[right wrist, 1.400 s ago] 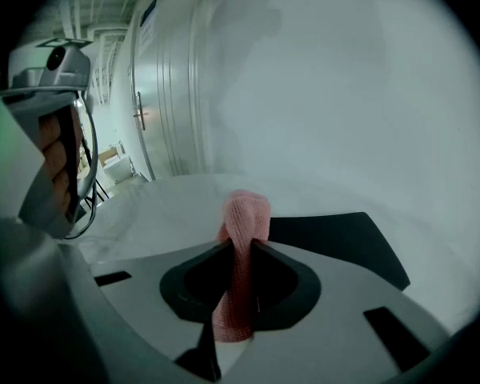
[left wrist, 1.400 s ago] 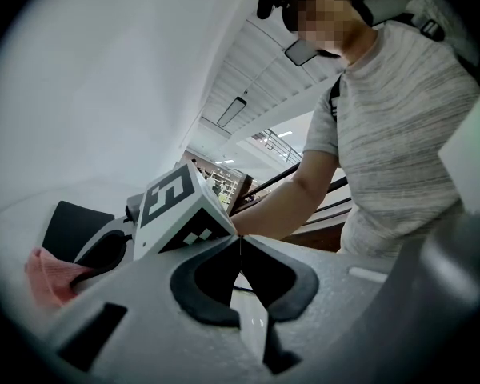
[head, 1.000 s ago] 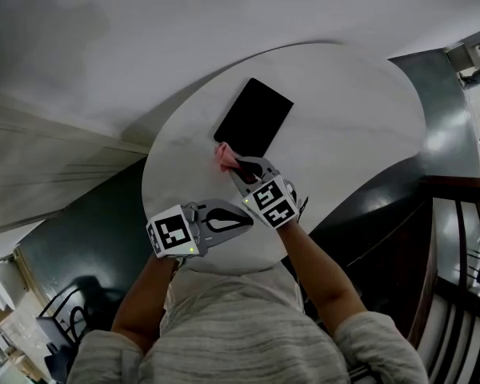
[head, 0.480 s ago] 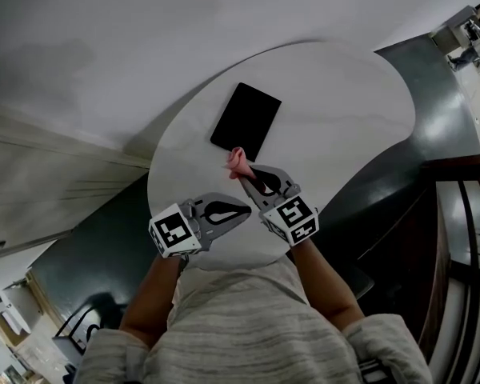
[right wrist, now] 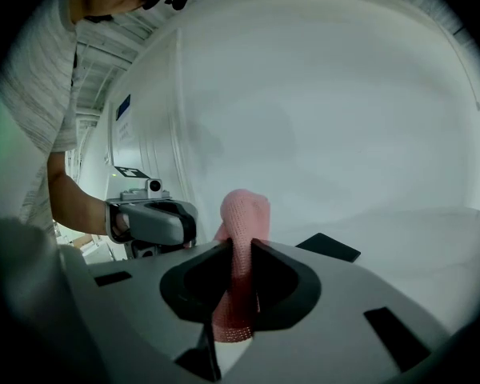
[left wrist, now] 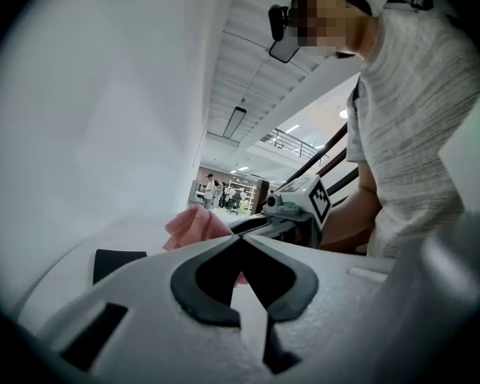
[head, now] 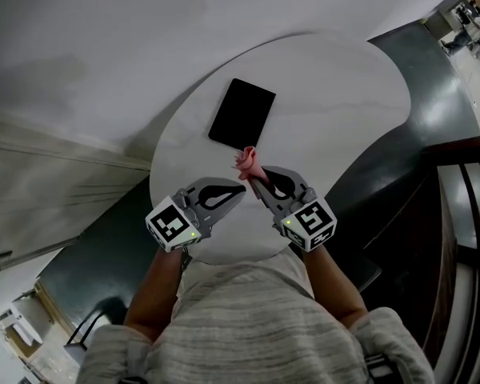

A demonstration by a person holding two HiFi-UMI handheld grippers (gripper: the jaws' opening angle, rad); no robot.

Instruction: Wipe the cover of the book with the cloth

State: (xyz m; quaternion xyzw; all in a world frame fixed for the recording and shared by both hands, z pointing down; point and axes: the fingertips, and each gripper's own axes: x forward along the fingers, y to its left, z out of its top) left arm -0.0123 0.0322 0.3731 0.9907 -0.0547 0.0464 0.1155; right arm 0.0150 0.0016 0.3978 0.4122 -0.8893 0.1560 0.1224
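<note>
Nearest, the left gripper [head: 238, 190] is pinched together and empty, while the right gripper [head: 254, 178] clamps the pink cloth [head: 246, 160]. Just beyond lies the black book [head: 242, 114] on the table [head: 348, 94]. Press the bunched cloth flat onto the cover and sweep lightly

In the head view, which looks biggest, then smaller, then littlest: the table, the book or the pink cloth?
1. table, by far
2. book
3. cloth, smallest, though it is bunched up in the right gripper
</note>
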